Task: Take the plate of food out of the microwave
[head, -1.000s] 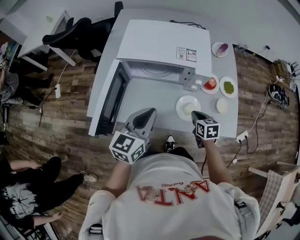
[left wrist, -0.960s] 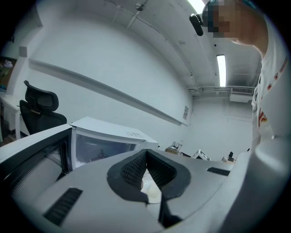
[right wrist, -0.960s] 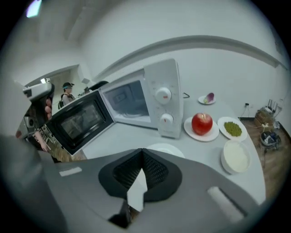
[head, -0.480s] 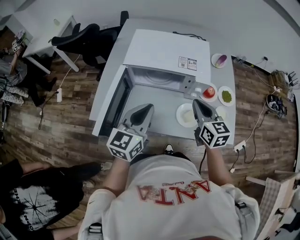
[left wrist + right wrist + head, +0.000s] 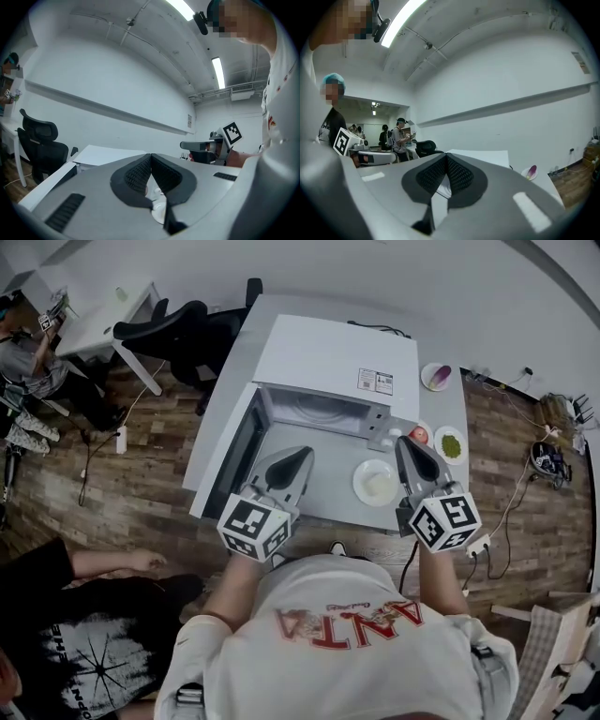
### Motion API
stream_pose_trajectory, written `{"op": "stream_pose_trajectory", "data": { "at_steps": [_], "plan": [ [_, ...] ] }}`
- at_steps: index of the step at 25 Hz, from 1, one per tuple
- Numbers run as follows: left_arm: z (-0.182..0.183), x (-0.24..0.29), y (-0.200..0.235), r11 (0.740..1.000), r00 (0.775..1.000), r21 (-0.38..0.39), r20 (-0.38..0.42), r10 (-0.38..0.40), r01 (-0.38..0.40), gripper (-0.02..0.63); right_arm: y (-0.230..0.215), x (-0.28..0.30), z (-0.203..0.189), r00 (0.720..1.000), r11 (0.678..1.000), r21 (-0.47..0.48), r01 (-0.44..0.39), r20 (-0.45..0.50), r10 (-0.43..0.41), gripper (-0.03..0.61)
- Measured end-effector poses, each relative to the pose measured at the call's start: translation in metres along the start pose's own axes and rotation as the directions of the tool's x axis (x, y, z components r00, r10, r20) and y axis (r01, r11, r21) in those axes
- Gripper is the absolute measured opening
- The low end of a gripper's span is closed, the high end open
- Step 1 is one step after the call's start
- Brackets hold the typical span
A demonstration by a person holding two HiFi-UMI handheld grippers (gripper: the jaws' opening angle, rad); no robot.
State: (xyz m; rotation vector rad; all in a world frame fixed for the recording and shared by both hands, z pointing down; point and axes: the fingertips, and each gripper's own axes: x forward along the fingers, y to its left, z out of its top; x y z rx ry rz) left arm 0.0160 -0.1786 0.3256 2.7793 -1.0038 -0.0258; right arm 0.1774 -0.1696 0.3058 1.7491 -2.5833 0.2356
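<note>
Both tools have risen off the desk point(image 5: 330, 486) in the last second. The right tool point(image 5: 406, 442) came up much the further, from low beside the plate of food point(image 5: 377, 486) to about level with the left tool point(image 5: 301, 455). The plate has kept its place on the desk, just in front of the microwave point(image 5: 339, 360) and to the right of its open cavity. It lies near a dish of red food point(image 5: 419, 434) and a dish of green food point(image 5: 452, 445). That placing suggests the removal is done and the hands are backing away. The microwave door point(image 5: 232, 461) hangs wide to the left, and the chamber behind it appears empty. Each tool points level above the desk, touching nothing. In its own view the left tool's ribbed pads point(image 5: 136, 176) are pressed together at the tips with nothing caught between them. The right tool's pads point(image 5: 461, 177) meet likewise, empty. A dish with a purple slice point(image 5: 437, 376) stands apart near the desk's far edge
</note>
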Motion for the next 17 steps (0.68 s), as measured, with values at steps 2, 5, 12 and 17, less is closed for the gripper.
{"op": "stream_pose_trajectory", "data": {
  "at_steps": [2, 5, 12, 17],
  "plan": [
    [0.003, -0.0004, 0.0004, 1.0, 1.0, 0.003, 0.005, -0.002, 0.002, 0.009, 0.0006, 0.0011, -0.0014, 1.0, 1.0, 0.008, -0.003, -0.001, 0.003, 0.002],
    [0.0052, -0.0012, 0.0015, 1.0, 1.0, 0.003, 0.008, -0.003, 0.003, 0.009, 0.0019, 0.0021, -0.005, 1.0, 1.0, 0.024, -0.007, -0.004, 0.007, 0.002],
    [0.0056, -0.003, 0.0022, 1.0, 1.0, 0.007, 0.007, -0.006, 0.006, 0.009, 0.0059, 0.0036, -0.0066, 1.0, 0.999, 0.034, -0.018, -0.002, 0.018, 0.002],
    [0.0046, -0.0042, 0.0031, 1.0, 1.0, 0.007, 0.007, -0.008, 0.008, 0.009, 0.0093, 0.0056, -0.0093, 1.0, 0.999, 0.036, -0.026, -0.009, 0.026, 0.002]
  ]
}}
